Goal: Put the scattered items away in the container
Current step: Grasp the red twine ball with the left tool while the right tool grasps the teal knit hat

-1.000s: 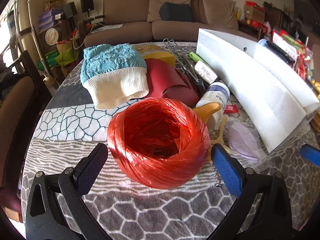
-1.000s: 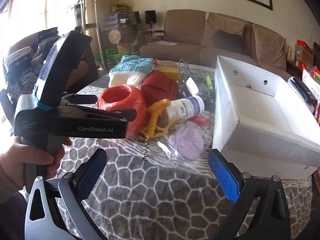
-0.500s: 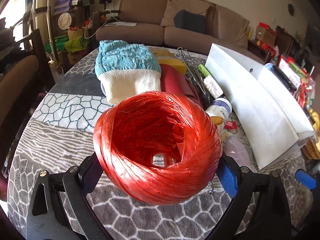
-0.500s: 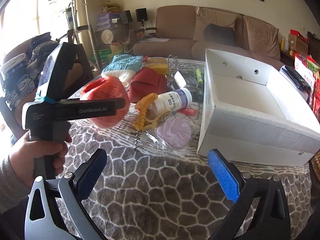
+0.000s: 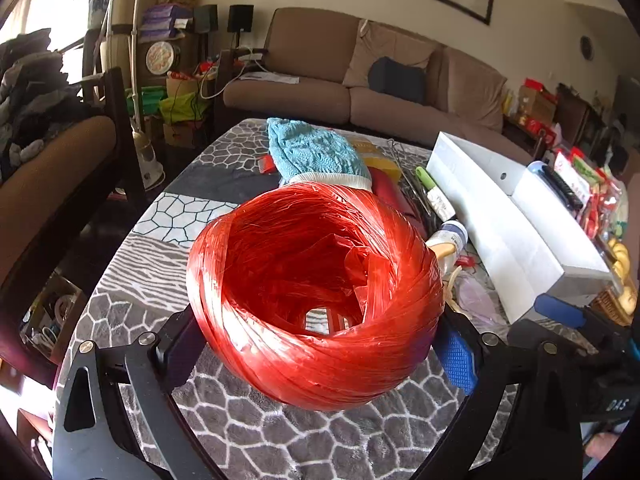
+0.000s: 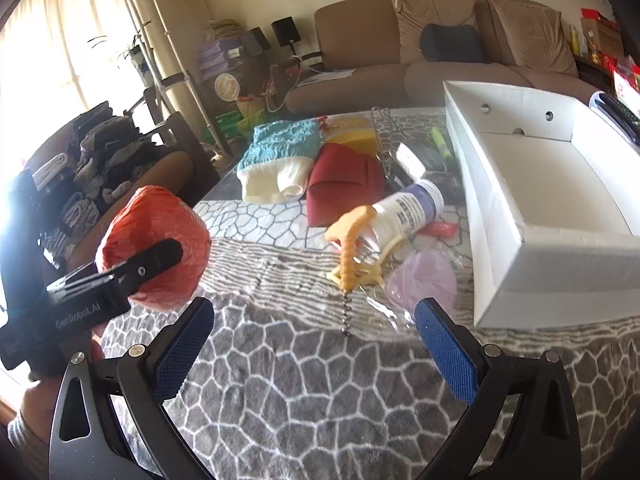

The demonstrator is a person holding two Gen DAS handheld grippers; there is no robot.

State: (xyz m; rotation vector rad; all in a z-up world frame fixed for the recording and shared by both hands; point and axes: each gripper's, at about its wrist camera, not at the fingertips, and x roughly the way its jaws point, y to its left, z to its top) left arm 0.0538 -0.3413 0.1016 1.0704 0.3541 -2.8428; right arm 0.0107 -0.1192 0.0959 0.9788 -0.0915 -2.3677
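Observation:
A big ball of red plastic twine (image 5: 316, 296) hangs above the table, with my left gripper (image 5: 318, 352) shut on it, one pad pressed into each side. From the right wrist view the ball (image 6: 154, 248) sits at the left, clear of the cloth. My right gripper (image 6: 316, 350) is open over the grey patterned tablecloth with nothing between its fingers. The open white box (image 6: 552, 276) stands at the right. Scattered between are a teal-and-cream knit hat (image 6: 280, 152), a red pouch (image 6: 344, 184), a white bottle (image 6: 408, 208), a yellow corkscrew (image 6: 348, 248) and a lilac disc in clear wrap (image 6: 424, 280).
Behind the pouch lie metal wire tongs (image 6: 384, 136), a green marker (image 6: 440, 140) and a yellow pack (image 6: 356, 132). A chair piled with clothes (image 6: 100, 152) stands left of the table, and a brown sofa (image 6: 440, 60) behind it. A remote (image 6: 620, 112) lies right of the box.
My left gripper closed on the red twine ball and lifted it off the table. The right gripper shifted and rolled a little, staying open.

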